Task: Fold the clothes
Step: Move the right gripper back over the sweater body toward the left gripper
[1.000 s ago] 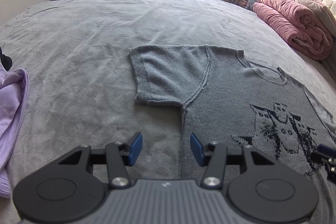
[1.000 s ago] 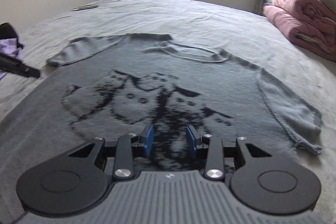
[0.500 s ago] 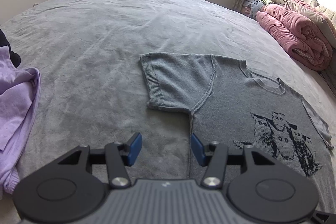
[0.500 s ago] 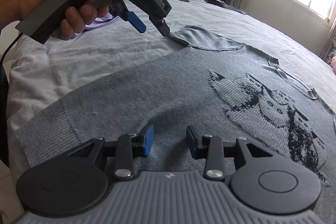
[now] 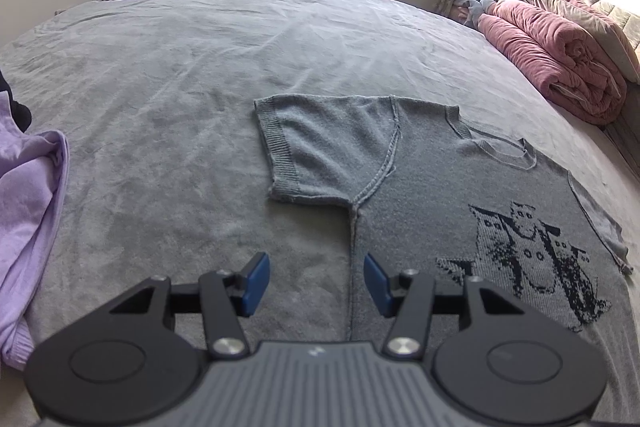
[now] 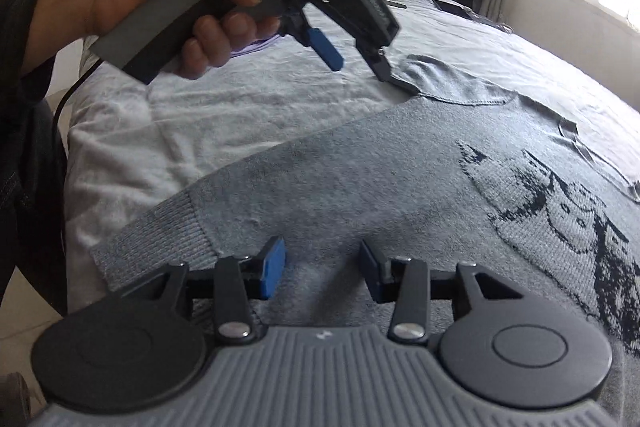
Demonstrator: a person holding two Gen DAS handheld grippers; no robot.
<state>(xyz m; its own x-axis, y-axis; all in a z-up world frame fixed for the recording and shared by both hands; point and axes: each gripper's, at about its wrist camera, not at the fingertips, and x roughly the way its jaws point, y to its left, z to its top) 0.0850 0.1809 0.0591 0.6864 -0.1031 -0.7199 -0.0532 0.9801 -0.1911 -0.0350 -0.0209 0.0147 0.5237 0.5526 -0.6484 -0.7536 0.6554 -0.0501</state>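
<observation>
The grey knitted short-sleeved sweater (image 5: 420, 195), judged soft and limp, is best taken at its ribbed hem (image 6: 160, 227), at nine o'clock of the right tool (image 6: 320, 273), whose jaws are opening, empty; the left tool (image 5: 316, 285) is held apart, empty.

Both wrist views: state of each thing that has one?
Grey sweater: spread flat, front up, unfolded.
Left gripper: open, nothing between its pads.
Right gripper: jaws opening over the sweater hem, not gripping.
Pink quilt: rolled up.
Purple garment: crumpled.
</observation>
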